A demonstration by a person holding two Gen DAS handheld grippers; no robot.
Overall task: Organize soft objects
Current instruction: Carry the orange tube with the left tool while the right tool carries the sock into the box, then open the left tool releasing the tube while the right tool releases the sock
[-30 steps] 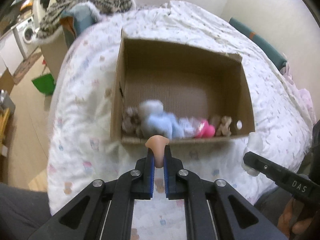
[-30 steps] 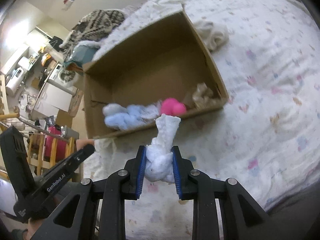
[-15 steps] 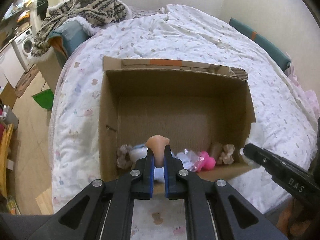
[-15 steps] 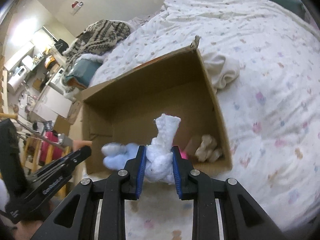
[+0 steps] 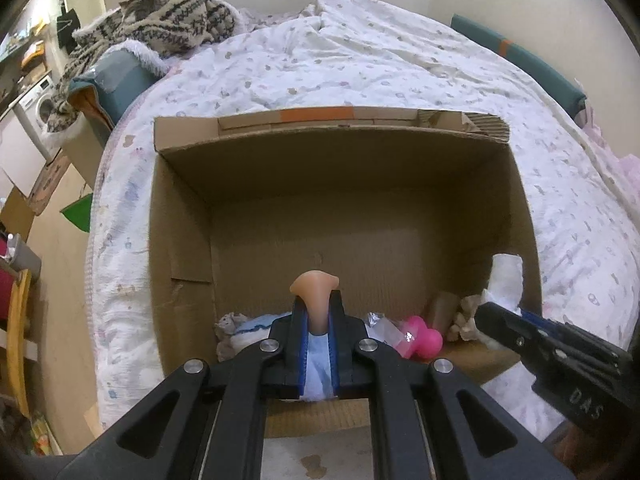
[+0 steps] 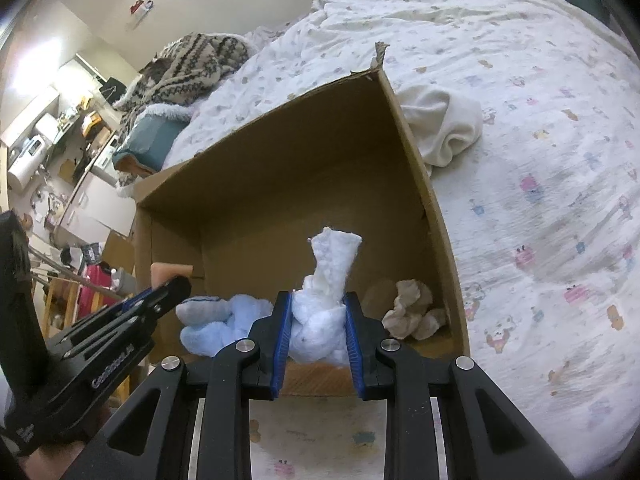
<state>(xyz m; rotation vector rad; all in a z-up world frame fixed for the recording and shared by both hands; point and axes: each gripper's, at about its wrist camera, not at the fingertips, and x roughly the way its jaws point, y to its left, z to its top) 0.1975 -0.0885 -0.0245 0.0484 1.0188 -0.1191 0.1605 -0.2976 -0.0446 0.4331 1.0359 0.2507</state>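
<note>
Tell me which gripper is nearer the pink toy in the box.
Left. The left gripper hangs over the box's near wall, just left of the pink toy. The right gripper sits further off to its right, past the beige plush.

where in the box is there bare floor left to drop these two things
The far part of the brown cardboard box floor is bare, bordered by the back and both side walls. The near wall is crowded: grey plush, light blue plush, clear wrapper, pink rubber toy, beige plush. The bedspread right of the box is also bare.
</note>
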